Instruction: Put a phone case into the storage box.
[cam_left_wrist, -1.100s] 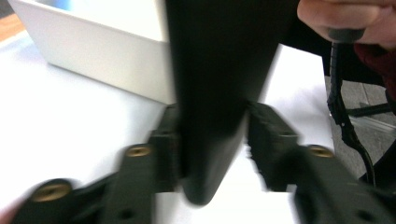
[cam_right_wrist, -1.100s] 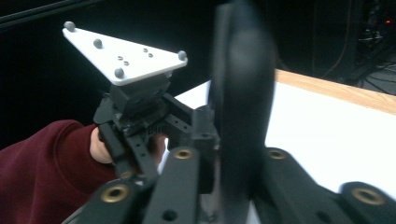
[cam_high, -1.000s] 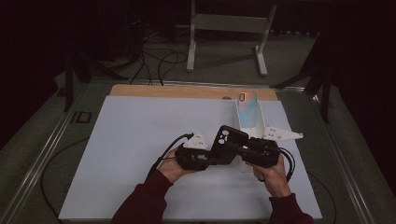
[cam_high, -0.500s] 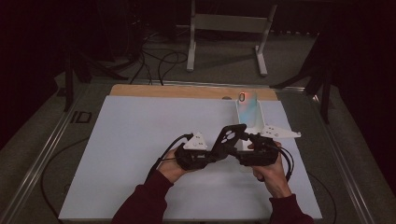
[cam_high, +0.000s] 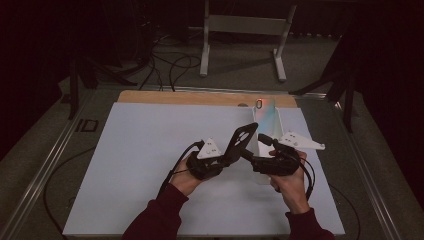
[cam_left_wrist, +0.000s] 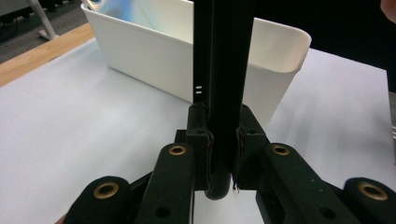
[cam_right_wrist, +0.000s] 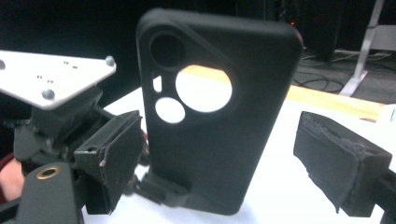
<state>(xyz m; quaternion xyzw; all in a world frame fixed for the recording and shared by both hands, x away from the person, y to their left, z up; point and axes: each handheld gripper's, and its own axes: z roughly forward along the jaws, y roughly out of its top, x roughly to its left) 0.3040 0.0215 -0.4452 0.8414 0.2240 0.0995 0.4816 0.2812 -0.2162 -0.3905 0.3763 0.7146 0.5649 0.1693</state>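
Phone case (cam_high: 241, 142) upright between both hands, bin (cam_high: 267, 131) just behind on table (cam_high: 125, 165)

Black phone case (cam_right_wrist: 219, 116), black left gripper (cam_high: 212, 162) with a pale grey plate; white bin (cam_left_wrist: 187, 56) with a rainbow sheen inside, on a pale blue-white mat (cam_high: 145, 150) edged with tan wood.

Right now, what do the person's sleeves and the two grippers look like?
Both forearms wear dark red sleeves. The left gripper and right gripper have black bodies, and each carries a pale grey three-cornered plate on top. Black cables trail from them. The left gripper view shows brass-coloured rivets; the right gripper's fingers carry rough dark foam pads.
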